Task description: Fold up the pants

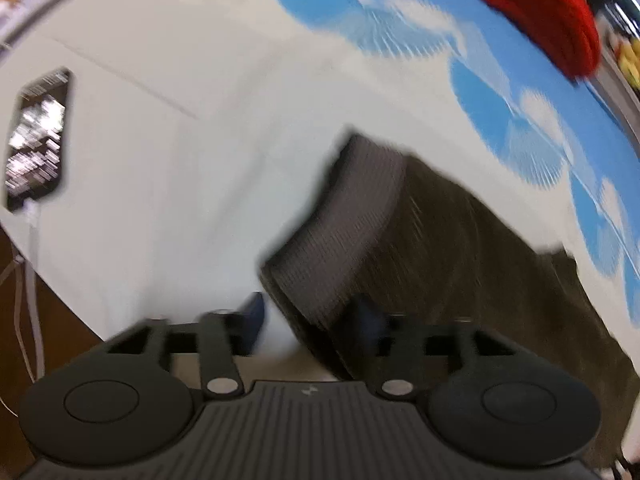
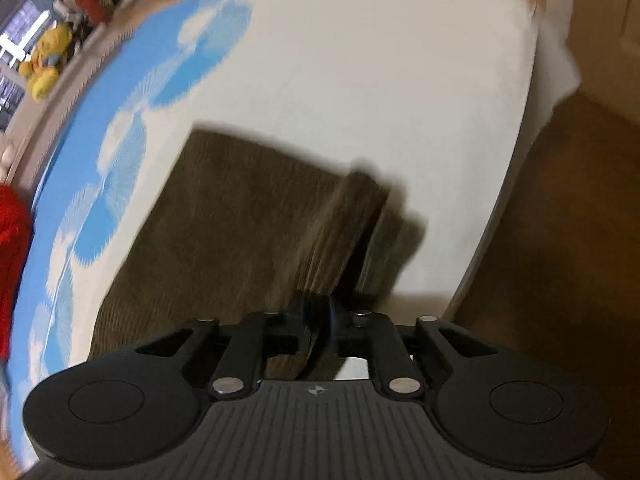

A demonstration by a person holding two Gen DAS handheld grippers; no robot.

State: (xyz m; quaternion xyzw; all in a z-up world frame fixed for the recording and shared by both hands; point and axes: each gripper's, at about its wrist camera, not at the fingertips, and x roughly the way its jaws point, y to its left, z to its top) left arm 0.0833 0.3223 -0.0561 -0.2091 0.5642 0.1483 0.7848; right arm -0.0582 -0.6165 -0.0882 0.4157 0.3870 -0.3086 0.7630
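Bed [image 1: 168, 168] with white sheet filled both views, a blue-and-white patterned cover [image 1: 492, 116] running along its far side beyond the grippers. Pants [image 2: 224, 220] lay flat on the sheet, dark olive-brown, ribbed knit texture, folded into a rough block; frames blurred so the layer count was unclear. In the left wrist view the grey ribbed waistband [image 1: 340, 232] sat just ahead of the left gripper [image 1: 310, 320], jaws standing wide, one finger over bare sheet, the other over the waistband edge, not pinching anything. In the right wrist view the right gripper [image 2: 316, 320] was narrow with a fold of the pants' fabric between its fingers; whether the pads pressed it I could not tell. Red garment [image 1: 532, 12] sat far ahead-right of the left gripper on the cover. Phone [image 1: 38, 140] with cable lay far left of the left gripper. Yellow plush toy [image 2: 44, 64] sat far left beyond the right gripper, off the bed. No containers seen.
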